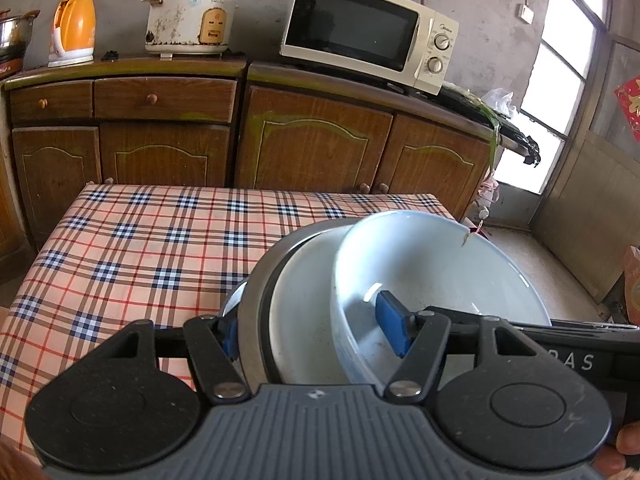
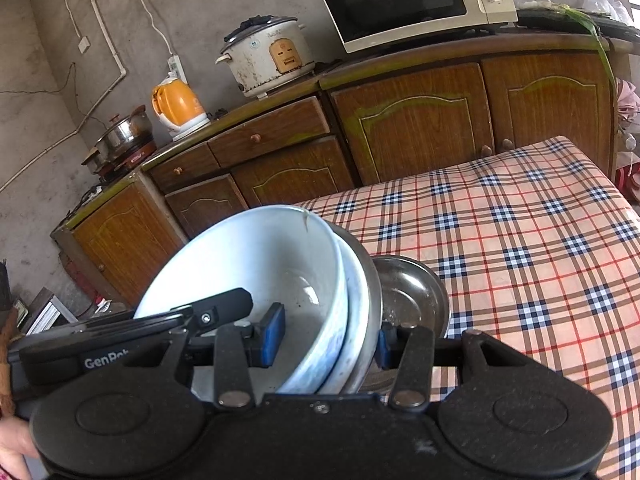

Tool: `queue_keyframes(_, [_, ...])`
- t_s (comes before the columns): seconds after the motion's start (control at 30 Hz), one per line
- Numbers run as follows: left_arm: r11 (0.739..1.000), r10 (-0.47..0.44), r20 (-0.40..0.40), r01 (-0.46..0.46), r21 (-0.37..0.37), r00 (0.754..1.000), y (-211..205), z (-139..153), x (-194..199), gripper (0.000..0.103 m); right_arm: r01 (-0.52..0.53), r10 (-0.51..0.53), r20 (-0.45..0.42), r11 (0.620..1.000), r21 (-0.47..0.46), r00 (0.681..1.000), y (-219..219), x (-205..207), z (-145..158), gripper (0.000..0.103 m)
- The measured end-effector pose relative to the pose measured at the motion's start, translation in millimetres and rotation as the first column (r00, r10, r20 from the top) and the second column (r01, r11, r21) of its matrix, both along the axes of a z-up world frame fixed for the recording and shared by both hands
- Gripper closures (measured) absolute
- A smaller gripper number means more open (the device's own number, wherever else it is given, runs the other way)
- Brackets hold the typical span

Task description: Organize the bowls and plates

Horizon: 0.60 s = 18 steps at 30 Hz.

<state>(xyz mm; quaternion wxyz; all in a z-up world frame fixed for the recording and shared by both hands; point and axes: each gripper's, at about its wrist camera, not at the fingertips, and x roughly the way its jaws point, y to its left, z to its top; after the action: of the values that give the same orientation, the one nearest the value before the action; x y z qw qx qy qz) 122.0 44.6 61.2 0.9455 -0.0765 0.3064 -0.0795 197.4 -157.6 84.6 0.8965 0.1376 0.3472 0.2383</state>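
Observation:
A nested stack is held tilted above the plaid table: a chipped white bowl (image 1: 436, 272) innermost, a white plate (image 1: 304, 316) behind it, a steel dish (image 1: 256, 292) outermost. My left gripper (image 1: 312, 332) is shut on the stack's rim, one blue pad inside the bowl. My right gripper (image 2: 328, 340) is shut on the same stack (image 2: 260, 264) from the other side. A smaller steel bowl (image 2: 412, 292) sits behind the stack; whether it rests on the table is unclear.
The plaid tablecloth table (image 1: 132, 248) stretches ahead (image 2: 520, 240). Behind it stand wooden cabinets (image 1: 312, 140) with a microwave (image 1: 368, 28), a rice cooker (image 1: 192, 16) and an orange kettle (image 1: 74, 28). A steel pot (image 2: 124, 132) sits far left.

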Motion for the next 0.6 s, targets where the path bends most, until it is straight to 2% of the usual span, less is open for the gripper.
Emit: queue_keyframes(0.6, [1.0,-0.006,-0.036,0.006,0.002,0.999,6,-20,32,0.037,0.011,-0.011,-0.043,1.0,0.001,0.999,6,38,-23,0.049])
